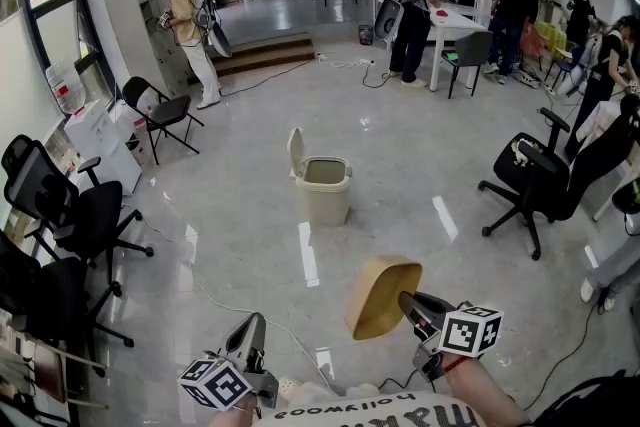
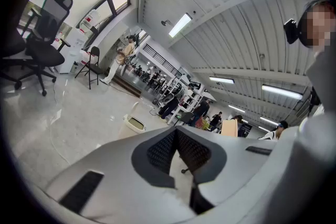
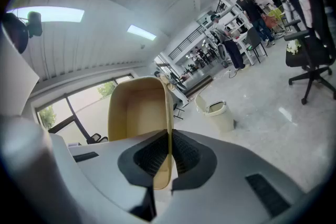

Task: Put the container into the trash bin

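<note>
A tan paper container (image 1: 380,296) hangs in the air at the bottom of the head view, its hollow facing left. My right gripper (image 1: 408,305) is shut on the container's (image 3: 139,118) rim, the wall pinched between the two pads. A beige trash bin (image 1: 324,187) stands on the floor ahead with its lid flipped open; it shows as the bin (image 3: 216,114) in the right gripper view and the bin (image 2: 131,126) in the left gripper view. My left gripper (image 1: 252,335) is low at the left, shut, with nothing between its fingers (image 2: 163,149).
Black office chairs (image 1: 70,215) stand at the left and another chair (image 1: 540,180) at the right. A cable (image 1: 240,310) runs across the glossy floor toward me. Several people (image 1: 190,25) stand farther back, near tables (image 1: 455,20) and steps.
</note>
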